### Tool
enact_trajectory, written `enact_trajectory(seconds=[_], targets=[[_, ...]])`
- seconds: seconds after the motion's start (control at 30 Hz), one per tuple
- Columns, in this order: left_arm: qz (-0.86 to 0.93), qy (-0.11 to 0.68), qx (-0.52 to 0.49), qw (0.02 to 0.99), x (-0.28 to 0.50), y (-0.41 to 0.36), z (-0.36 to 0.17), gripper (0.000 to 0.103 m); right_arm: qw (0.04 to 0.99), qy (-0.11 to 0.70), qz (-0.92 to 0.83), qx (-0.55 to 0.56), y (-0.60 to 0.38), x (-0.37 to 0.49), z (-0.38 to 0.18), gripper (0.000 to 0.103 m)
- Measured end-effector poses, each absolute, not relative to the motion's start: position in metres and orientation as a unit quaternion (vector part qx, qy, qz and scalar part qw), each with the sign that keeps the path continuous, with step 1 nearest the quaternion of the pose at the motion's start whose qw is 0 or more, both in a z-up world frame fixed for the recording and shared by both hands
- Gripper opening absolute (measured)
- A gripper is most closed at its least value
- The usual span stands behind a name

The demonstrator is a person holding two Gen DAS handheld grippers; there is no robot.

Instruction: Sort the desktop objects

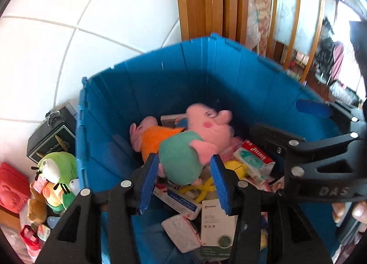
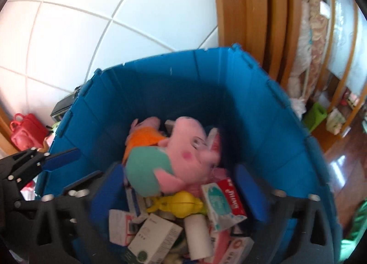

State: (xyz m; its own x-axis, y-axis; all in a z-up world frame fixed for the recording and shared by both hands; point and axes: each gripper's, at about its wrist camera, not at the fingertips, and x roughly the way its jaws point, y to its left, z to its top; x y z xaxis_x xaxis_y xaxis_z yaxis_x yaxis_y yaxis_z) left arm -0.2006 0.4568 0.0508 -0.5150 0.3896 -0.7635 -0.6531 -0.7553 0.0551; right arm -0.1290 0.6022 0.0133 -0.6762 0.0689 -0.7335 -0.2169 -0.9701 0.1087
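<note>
Deep blue plastic crate (image 1: 195, 76) stands against a white tiled wall (image 1: 68, 23), wooden door frame (image 1: 201, 0) behind. Pink plush pig in a green dress (image 2: 165, 167) lies inside on medicine boxes. Left tool (image 1: 183, 181) half open around it, contact unclear; right tool (image 2: 183, 193) wide open, empty.

Smooth blue plastic bin (image 2: 160, 94), fuzzy cloth plush pig (image 2: 183, 156), cardboard boxes (image 2: 153, 238), glossy white tiles (image 1: 68, 23)

A pink plush pig in a teal dress (image 2: 149, 172) lies on its side atop a pile of small cartons inside the deep blue plastic bin (image 2: 160, 85). Behind it, touching, lies a second pink plush pig in an orange dress (image 2: 146, 136).
</note>
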Motion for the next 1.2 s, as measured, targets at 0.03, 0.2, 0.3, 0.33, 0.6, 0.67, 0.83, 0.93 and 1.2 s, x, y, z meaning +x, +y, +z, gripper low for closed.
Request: enact_trajectory(seconds=[0.03,0.2,0.3,0.33,0.6,0.67,0.83,0.93,1.2], targets=[[0.857,0.166,-0.378,0.307,-0.195,0.451,0.056,0.047,0.084,0.091,0.912,-0.392,0.601,-0.124,0.017,0.103],[0.882,0.135,-0.325,0.313,-0.162,0.414,0.086,0.057,0.107,0.097,0.919,-0.366,0.591,-0.093,0.041,0.103],[0.901,0.12,-0.282,0.306,-0.14,0.387,0.1,0.072,0.125,0.09,0.927,-0.342,0.579,-0.069,0.053,0.103],[0.907,0.115,-0.27,0.301,-0.132,0.378,0.103,0.076,0.129,0.091,0.929,-0.335,0.574,-0.061,0.057,0.103],[0.924,0.094,-0.254,0.271,-0.102,0.321,0.101,0.088,0.157,0.067,0.94,-0.295,0.519,-0.003,0.067,0.103],[0.923,0.087,-0.258,0.271,-0.099,0.308,0.096,0.088,0.162,0.068,0.942,-0.286,0.503,0.008,0.065,0.103],[0.922,0.093,-0.26,0.271,-0.094,0.286,0.09,0.088,0.177,0.049,0.94,-0.288,0.471,0.019,0.054,0.103],[0.921,0.087,-0.265,0.273,-0.096,0.276,0.087,0.088,0.179,0.053,0.938,-0.291,0.459,0.02,0.05,0.103],[0.918,0.087,-0.266,0.28,-0.099,0.267,0.085,0.088,0.204,0.056,0.93,-0.3,0.449,0.019,0.045,0.103]])
